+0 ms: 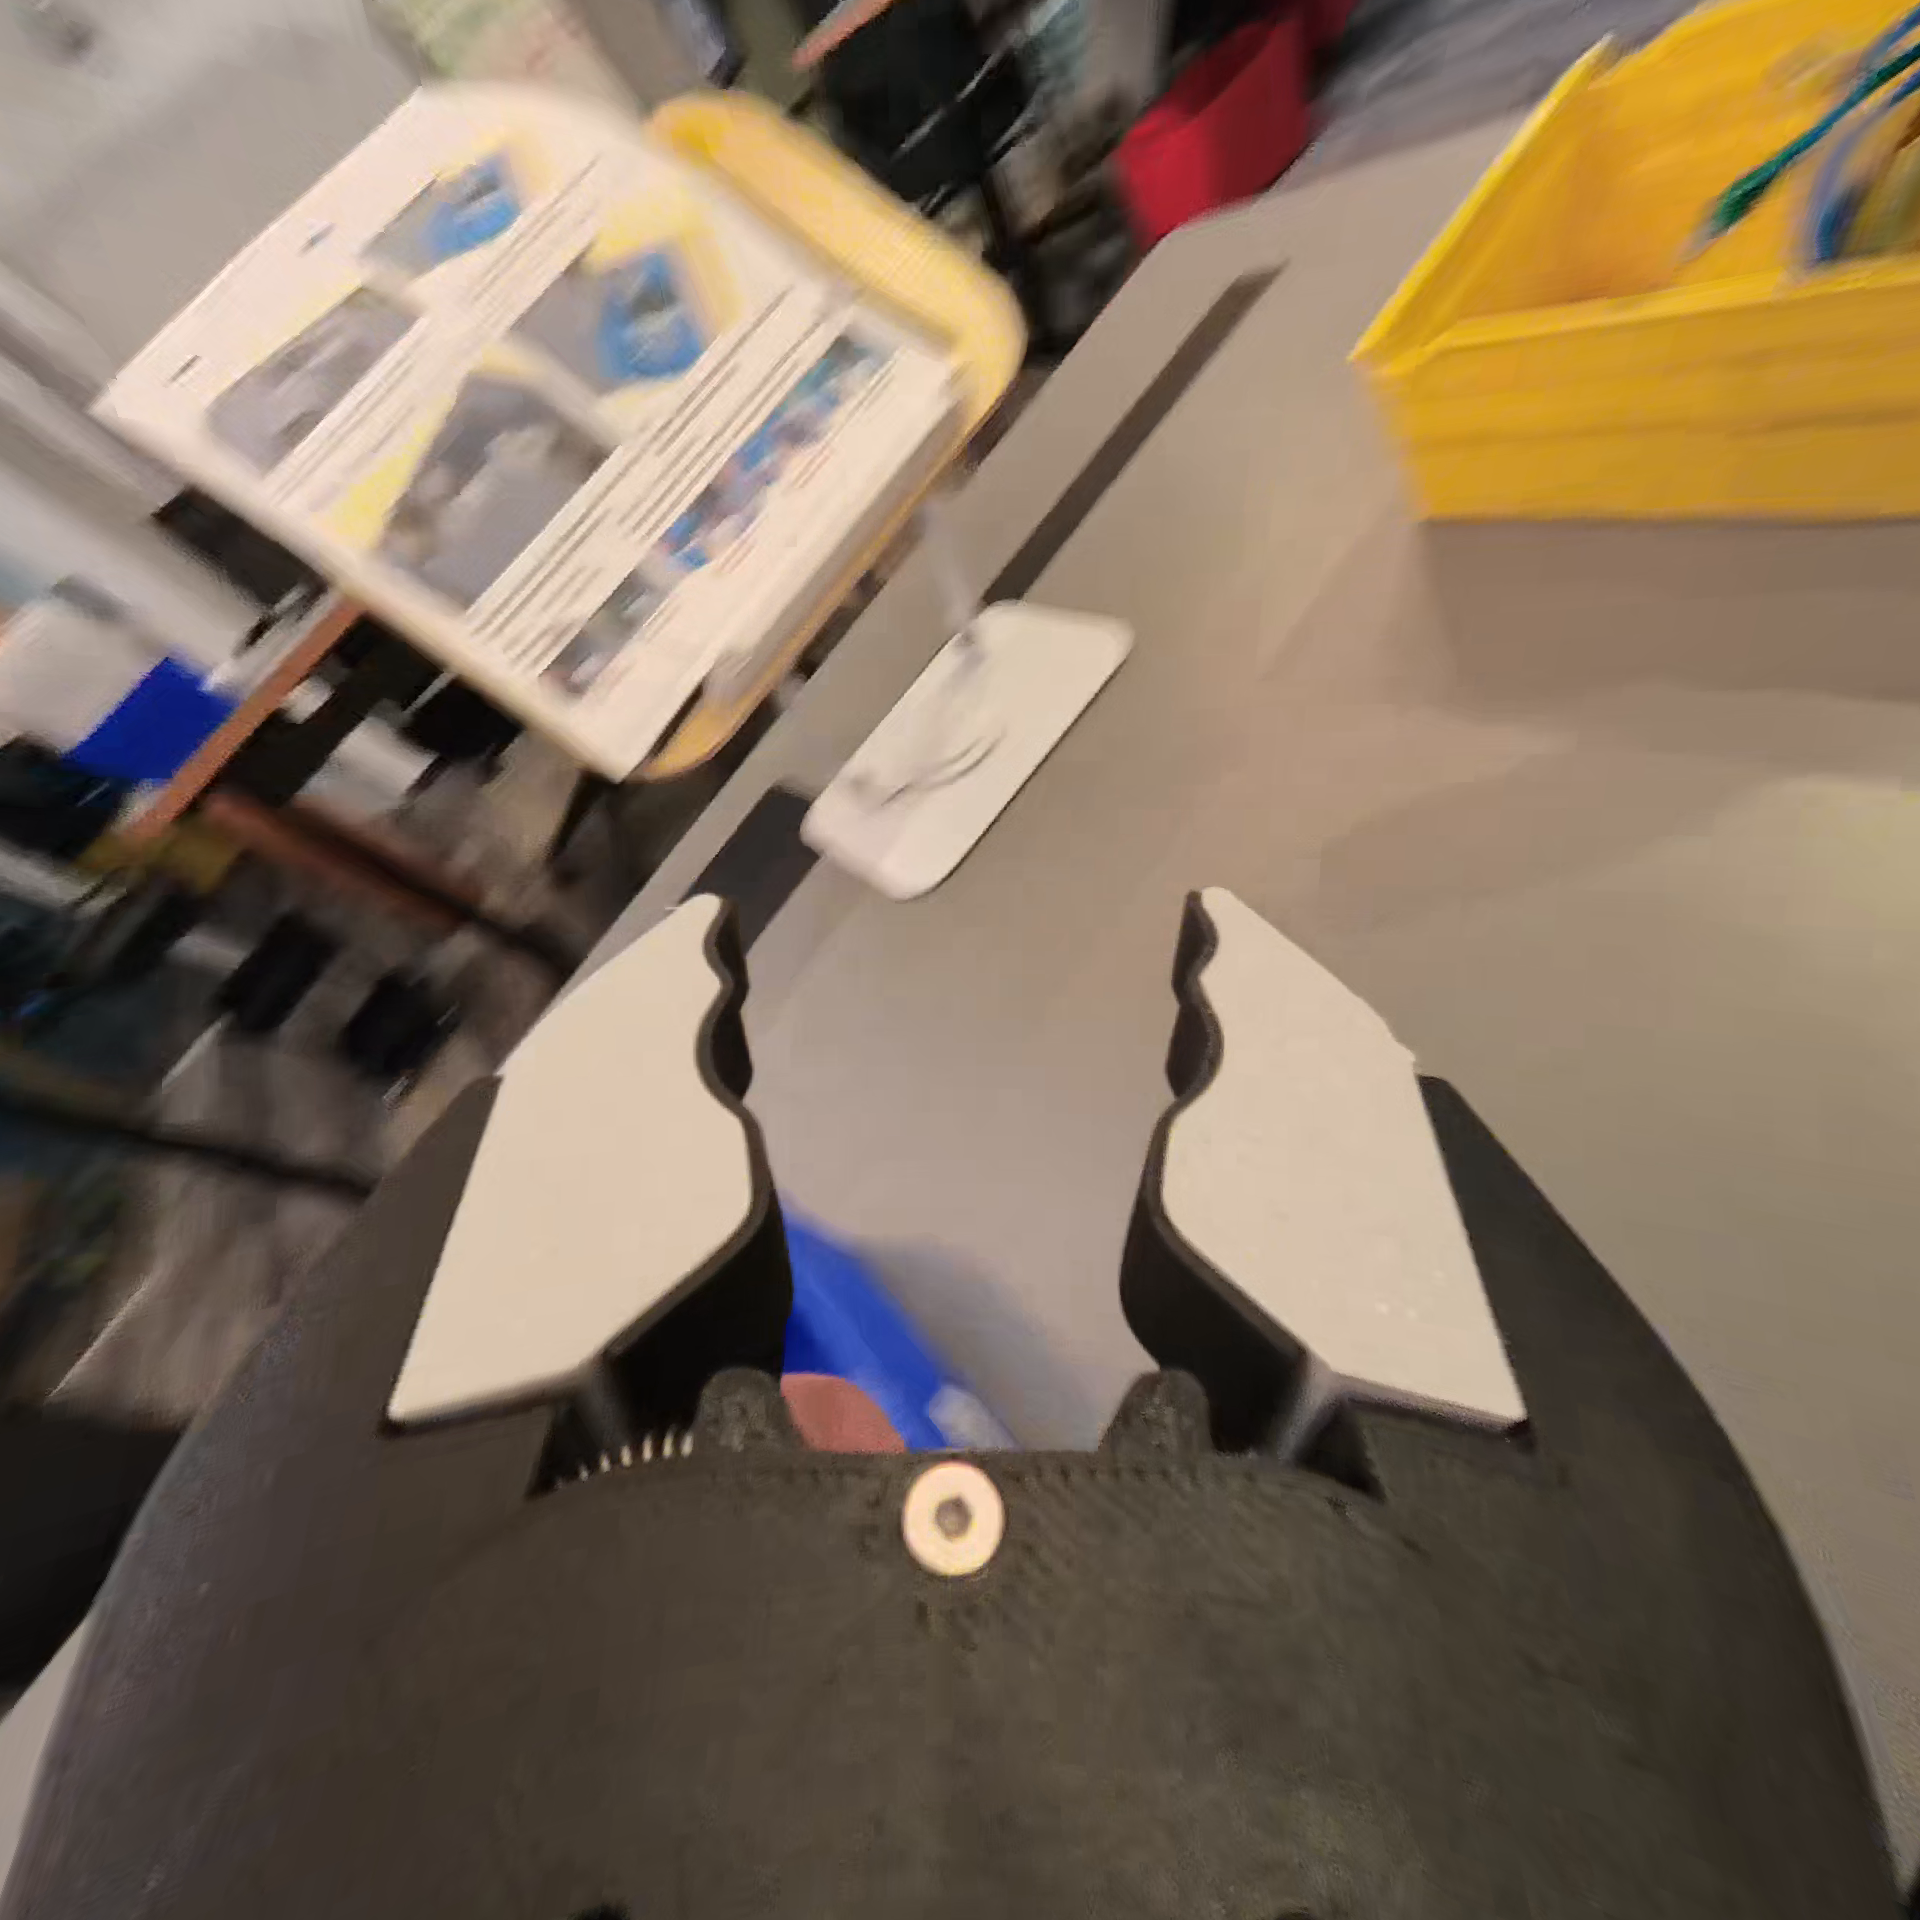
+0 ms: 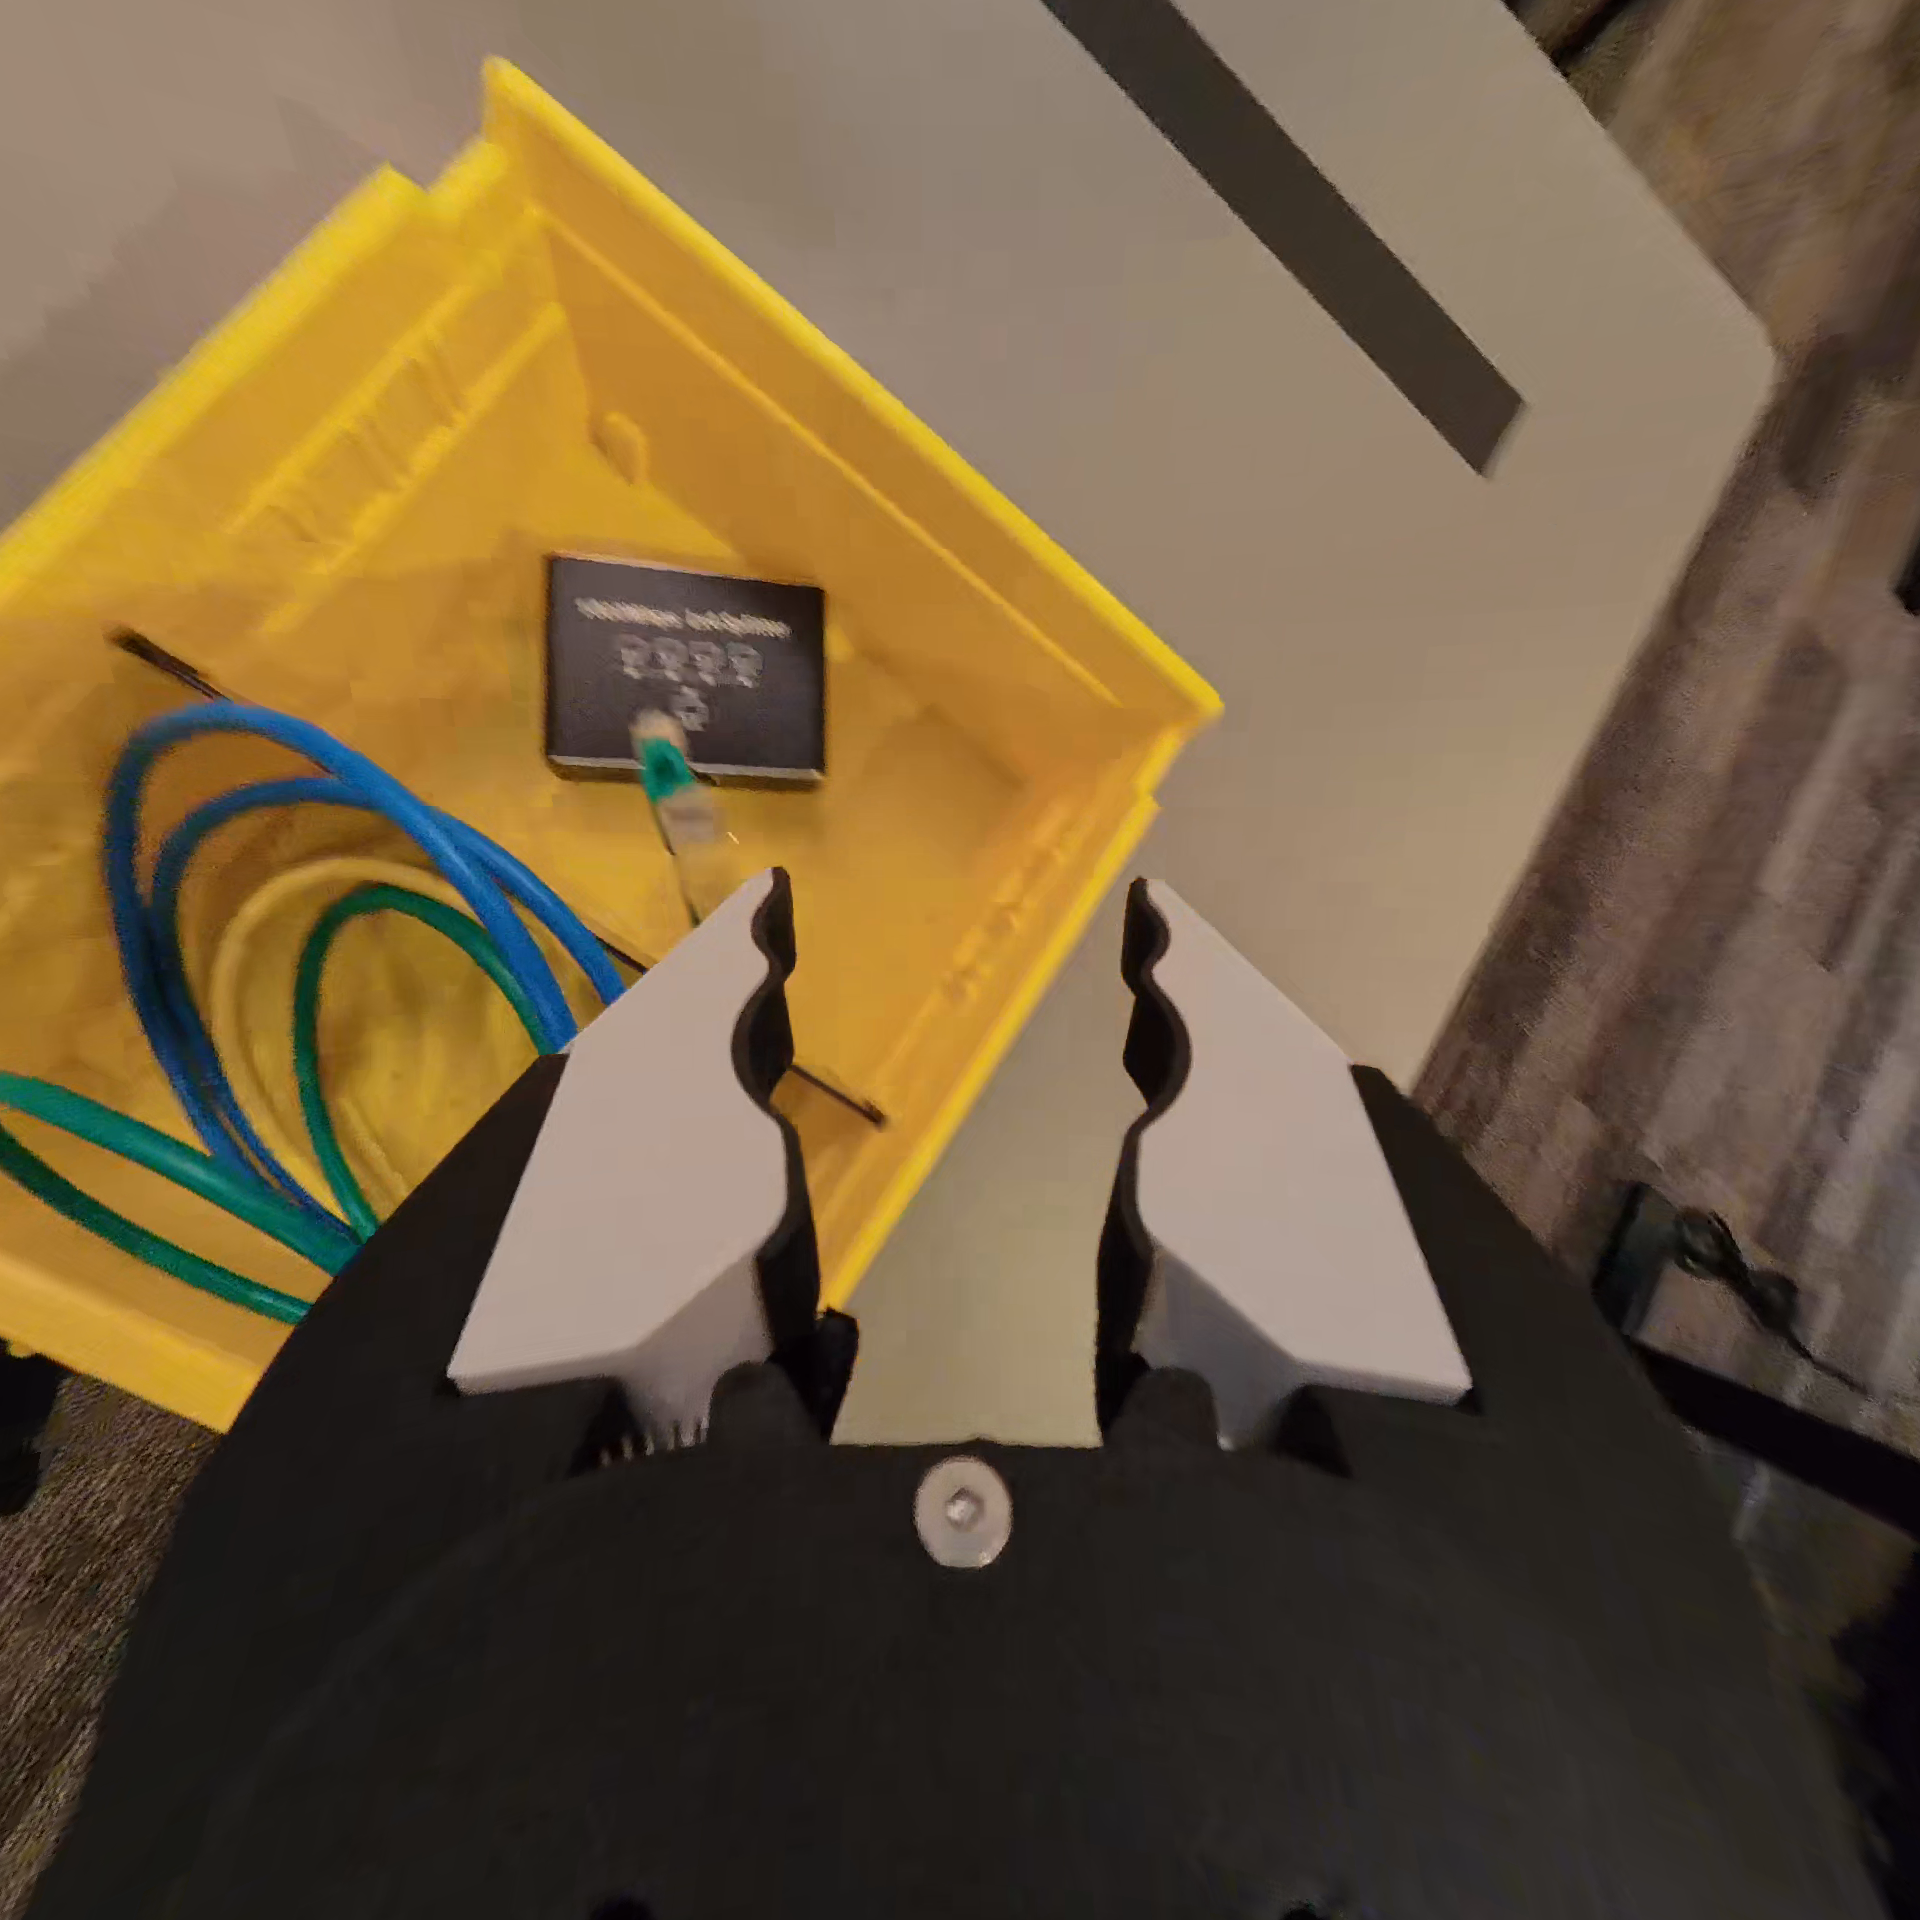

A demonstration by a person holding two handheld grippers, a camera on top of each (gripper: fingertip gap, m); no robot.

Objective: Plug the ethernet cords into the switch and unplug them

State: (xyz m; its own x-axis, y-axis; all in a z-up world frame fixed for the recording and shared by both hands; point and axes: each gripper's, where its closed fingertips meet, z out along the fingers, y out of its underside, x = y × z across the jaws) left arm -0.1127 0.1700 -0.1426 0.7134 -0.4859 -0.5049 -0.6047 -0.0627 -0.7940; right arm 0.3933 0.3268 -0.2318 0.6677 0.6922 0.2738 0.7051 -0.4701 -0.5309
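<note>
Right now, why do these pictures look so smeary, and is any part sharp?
Left wrist view: heavy motion blur smears the printed sheet and yellow bin; only the left claw is crisp. Right wrist view: milder blur, the black switch soft, the right claw sharp, warm light throughout.

Both tongs (image 1: 961, 914) (image 2: 956, 894): black textured bodies, grey wavy-edged fingers (image 1: 613, 1174); one silver hex screw (image 1: 953, 1519) each

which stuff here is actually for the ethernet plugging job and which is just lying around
For the job:
- small black rectangular switch
- green ethernet cord, plug at the switch
- blue ethernet cord
- pale yellow ethernet cord
- yellow plastic bin holding them all

Just lying about:
- white printed sheet on a yellow-edged board
- flat white stand base
- red object in the background
</note>
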